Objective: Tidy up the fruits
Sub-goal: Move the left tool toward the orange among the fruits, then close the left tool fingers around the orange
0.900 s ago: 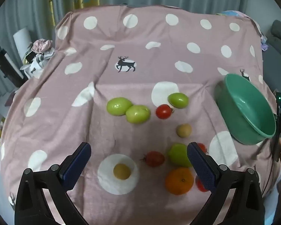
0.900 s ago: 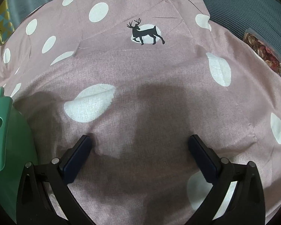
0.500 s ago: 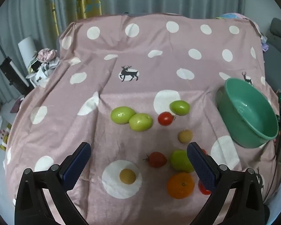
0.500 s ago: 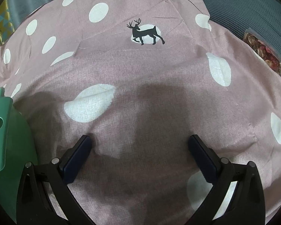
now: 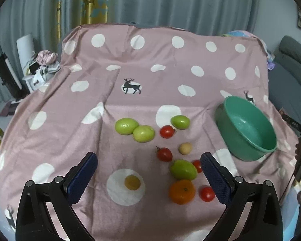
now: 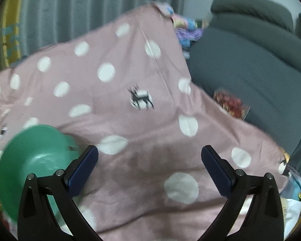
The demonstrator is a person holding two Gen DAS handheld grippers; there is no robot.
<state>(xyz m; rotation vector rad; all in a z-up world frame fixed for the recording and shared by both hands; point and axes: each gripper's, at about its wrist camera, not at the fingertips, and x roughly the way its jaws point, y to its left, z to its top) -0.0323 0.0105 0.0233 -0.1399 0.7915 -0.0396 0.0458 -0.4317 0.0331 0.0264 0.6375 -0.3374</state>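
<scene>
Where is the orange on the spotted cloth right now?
In the left wrist view, the orange lies low and right of centre on the cloth, just below a green fruit, with a red tomato to its right.

both wrist views angled down, sharing bowl [image 5: 248, 138]

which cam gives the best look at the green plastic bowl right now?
Left wrist view: the green plastic bowl shows whole, rim and empty inside, on the pink dotted cloth. Right wrist view is blurred, with the bowl at the left edge, partly behind the right gripper's finger.
</scene>
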